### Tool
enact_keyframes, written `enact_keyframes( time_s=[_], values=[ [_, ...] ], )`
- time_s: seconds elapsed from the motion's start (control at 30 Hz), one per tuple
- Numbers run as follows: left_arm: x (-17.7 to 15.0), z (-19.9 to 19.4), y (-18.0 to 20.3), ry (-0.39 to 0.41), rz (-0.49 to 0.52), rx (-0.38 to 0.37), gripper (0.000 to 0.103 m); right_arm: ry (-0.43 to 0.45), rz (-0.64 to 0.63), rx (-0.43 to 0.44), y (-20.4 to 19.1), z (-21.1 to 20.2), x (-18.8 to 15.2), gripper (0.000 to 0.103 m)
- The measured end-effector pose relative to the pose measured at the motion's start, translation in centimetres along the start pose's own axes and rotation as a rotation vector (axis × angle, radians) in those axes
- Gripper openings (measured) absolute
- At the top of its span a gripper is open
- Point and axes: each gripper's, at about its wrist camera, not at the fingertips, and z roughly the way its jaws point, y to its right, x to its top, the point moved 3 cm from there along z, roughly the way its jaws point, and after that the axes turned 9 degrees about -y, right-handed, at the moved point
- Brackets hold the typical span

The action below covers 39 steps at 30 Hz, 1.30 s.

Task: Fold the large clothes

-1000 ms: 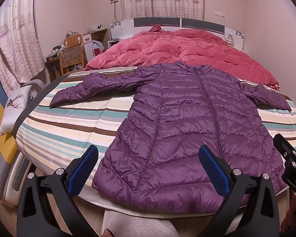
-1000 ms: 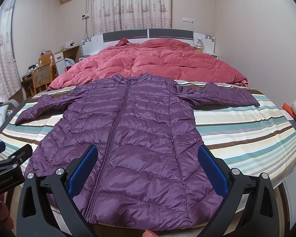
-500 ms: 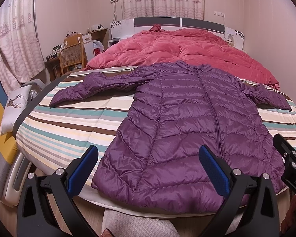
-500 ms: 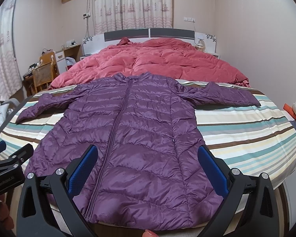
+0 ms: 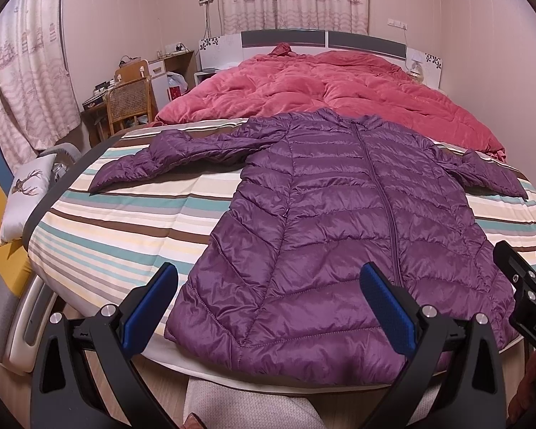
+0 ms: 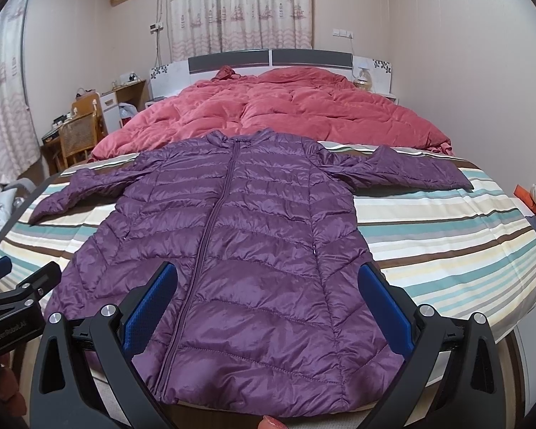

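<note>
- Here we count one purple puffer coat (image 5: 343,236), lying flat and zipped, front up, on the striped sheet (image 5: 125,228) at the foot of the one bed; its hem is at 6 o'clock in both views, its collar at 12.
- Its two sleeves are spread outward: one reaches toward 9 o'clock in the left wrist view, the other (image 6: 407,171) toward 3 o'clock in the right wrist view.
- One red quilt (image 6: 289,114) is bunched beyond the collar, touching or just behind it, against the headboard.
- We hold two grippers. The left gripper (image 5: 268,296) has its two blue pads spread wide, nothing between them, hovering above the hem's left part.
- The right gripper (image 6: 268,296) is likewise spread wide and empty, above the hem's right part; each gripper shows at the edge of the other's view.
- One cane-backed chair (image 5: 128,103) stands at 10 o'clock beside the desk, and one deer-print cushion (image 5: 25,196) sits at 9 o'clock off the bed's corner.
- Against the frames half a second and a second back, we find almost no change: the coat lies the same, both jaws are as wide, and the right view has shifted only slightly.
</note>
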Motion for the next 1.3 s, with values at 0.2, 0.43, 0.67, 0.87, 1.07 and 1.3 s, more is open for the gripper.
enact_keyframes(
  time_s=[0.2,0.43,0.67,0.87,1.07,1.3],
  values=[
    [0.0,0.1,0.1,-0.006,0.004,0.000,0.101,0.002,0.004,0.005,0.0,-0.1,0.0,0.100],
    [-0.1,0.5,0.3,-0.016,0.008,-0.001,0.101,-0.006,0.009,0.005,0.0,0.0,0.0,0.100],
    [0.1,1.9,0.7,-0.056,0.021,-0.011,0.101,-0.003,0.023,0.017,0.9,0.5,0.6,0.100],
    [2.1,3.6,0.2,-0.032,0.002,-0.032,0.101,-0.061,0.044,0.188,3.3,3.6,2.3,0.100],
    [5.5,7.9,-0.4,-0.031,0.031,0.036,0.101,-0.102,0.087,0.064,8.8,8.1,4.2,0.100],
    [8.4,13.1,-1.5,-0.082,-0.030,0.073,0.101,-0.126,0.309,-0.003,19.1,13.4,7.2,0.100]
  ],
)
